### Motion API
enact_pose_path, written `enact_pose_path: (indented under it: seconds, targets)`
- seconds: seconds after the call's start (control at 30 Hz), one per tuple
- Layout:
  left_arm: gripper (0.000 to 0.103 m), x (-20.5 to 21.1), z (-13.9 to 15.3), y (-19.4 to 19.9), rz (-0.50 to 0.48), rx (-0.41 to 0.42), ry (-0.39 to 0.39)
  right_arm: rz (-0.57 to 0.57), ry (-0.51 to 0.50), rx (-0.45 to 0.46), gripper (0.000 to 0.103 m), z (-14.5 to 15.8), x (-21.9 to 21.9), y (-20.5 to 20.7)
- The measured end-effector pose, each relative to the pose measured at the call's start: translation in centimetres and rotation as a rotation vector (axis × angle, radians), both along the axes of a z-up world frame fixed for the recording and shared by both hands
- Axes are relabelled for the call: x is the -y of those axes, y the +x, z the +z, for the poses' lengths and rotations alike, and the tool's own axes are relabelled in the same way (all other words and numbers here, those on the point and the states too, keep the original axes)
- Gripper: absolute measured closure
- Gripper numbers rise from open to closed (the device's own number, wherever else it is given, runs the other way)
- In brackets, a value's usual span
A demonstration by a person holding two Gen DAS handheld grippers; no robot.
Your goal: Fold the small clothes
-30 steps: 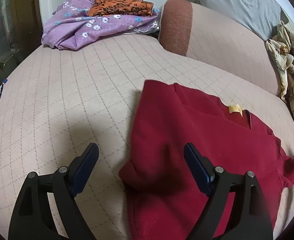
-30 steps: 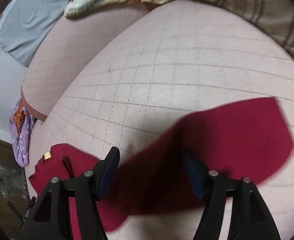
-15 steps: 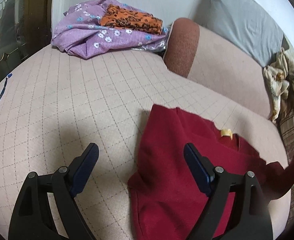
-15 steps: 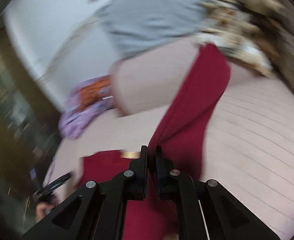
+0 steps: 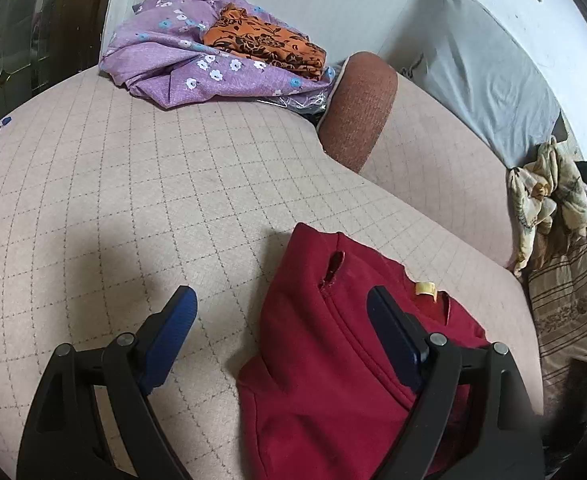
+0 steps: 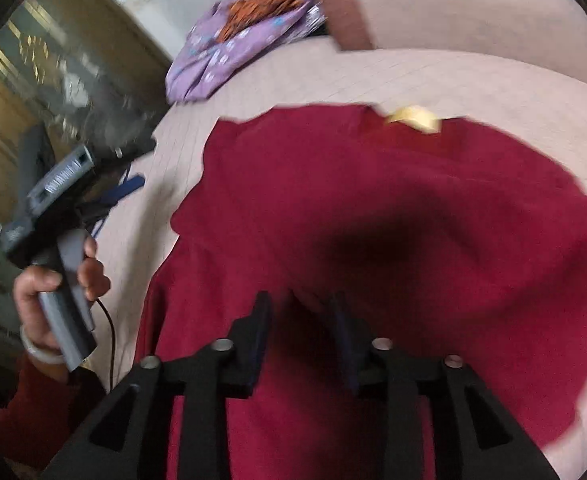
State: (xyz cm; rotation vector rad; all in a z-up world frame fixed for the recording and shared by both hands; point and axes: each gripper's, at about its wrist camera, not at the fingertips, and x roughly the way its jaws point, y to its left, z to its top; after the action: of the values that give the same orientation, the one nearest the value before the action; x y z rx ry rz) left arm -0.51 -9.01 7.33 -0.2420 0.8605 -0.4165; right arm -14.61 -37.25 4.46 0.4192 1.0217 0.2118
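Red garment (image 5: pixel 333 360) lies on the quilted beige bed cover (image 5: pixel 133 200), collar side toward the bolster, its yellow neck label (image 5: pixel 425 289) facing up; the near side looks doubled over, with a rolled edge where a sleeve has been laid across the body, so the fold reads as partly made. Right gripper (image 6: pixel 301 312) hangs close over the red cloth, pointing steeply down; its jaws have just been opening and now stand partway apart, with cloth below them but, as far as the blurred right wrist view shows, none pinched between the pads, which fits a sleeve being dropped in place. Left gripper (image 5: pixel 281 312) is held off the near-left edge of the garment, jaws wide and empty, one finger over bare cover, the other over the red cloth; probably parked there to take the next edge. In the right wrist view the person's left hand (image 6: pixel 53 280) grips the tool's handle. Purple flowered cloth (image 5: pixel 197 60) with an orange patterned piece (image 5: pixel 265 44) on top sits well apart at the far corner, likely a finished or waiting pile.
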Motion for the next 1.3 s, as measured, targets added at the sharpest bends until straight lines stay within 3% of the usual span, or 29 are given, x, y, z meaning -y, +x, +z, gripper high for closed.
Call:
enact_pose_path:
  seconds: [0.1, 0.2, 0.3, 0.47, 0.6, 0.7, 0.77, 0.83, 0.87, 0.9, 0.93, 1.0, 1.17, 1.23, 1.3]
  targets:
    - [0.015, 0.7, -0.6, -0.1, -0.019, -0.008, 0.016, -0.111, -0.066, 0.074, 0.036, 2.5, 3.5, -3.4]
    - [0.015, 2.0, -0.9, -0.4, -0.062, -0.001, 0.043, -0.200, -0.177, 0.091, 0.033, 3.3, 6.1, -6.1]
    - [0.015, 3.5, -0.4, -0.4, -0.121, 0.025, 0.086, -0.201, -0.232, 0.037, 0.033, 2.3, 6.9, -7.3]
    - [0.016, 6.6, -0.2, 0.9, -0.244, 0.014, 0.088, -0.225, -0.180, 0.029, 0.033, 0.9, 8.3, -8.4]
    - [0.015, 10.3, -0.9, 2.4, -0.310, 0.027, 0.217, -0.237, -0.129, 0.049, 0.033, 0.8, 8.8, -8.2]
    - [0.017, 12.2, -2.2, 3.6, -0.358, -0.019, 0.280, -0.235, -0.120, 0.067, 0.033, 0.8, 8.9, -8.2]
    - [0.030, 13.2, -2.8, 4.0, -0.386, -0.040, 0.306, -0.236, -0.117, 0.073, 0.033, 0.7, 9.0, -8.1]
    - [0.062, 14.1, -3.5, 4.2, -0.389, -0.054, 0.364, -0.229, -0.127, 0.072, 0.033, 0.5, 9.0, -8.0]
    - [0.070, 14.2, -3.4, 4.2, -0.383, -0.050, 0.374, -0.216, -0.138, 0.067, 0.033, 0.3, 8.9, -7.8]
    - [0.088, 14.1, -3.1, 4.2, -0.383, -0.049, 0.368, -0.193, -0.156, 0.061, 0.032, 0.2, 8.6, -7.6]
    - [0.096, 13.9, -2.5, 4.3, -0.396, -0.068, 0.329, -0.172, -0.174, 0.056, 0.031, 0.2, 8.3, -7.5]
    - [0.096, 13.4, -0.8, 3.8, -0.397, -0.065, 0.267, -0.111, -0.211, 0.045, 0.030, 0.3, 7.6, -7.5]
    - [0.096, 11.9, 2.8, 1.8, -0.390, -0.023, 0.213, -0.056, -0.277, 0.038, 0.025, -0.3, 6.8, -7.7]
    - [0.096, 11.0, 3.6, 0.8, -0.377, -0.007, 0.214, -0.077, -0.364, 0.044, 0.031, -1.0, 6.3, -7.1]
    - [0.096, 10.2, 3.9, 0.6, -0.354, 0.005, 0.225, -0.142, -0.486, 0.045, 0.084, -0.8, 6.3, -6.8]
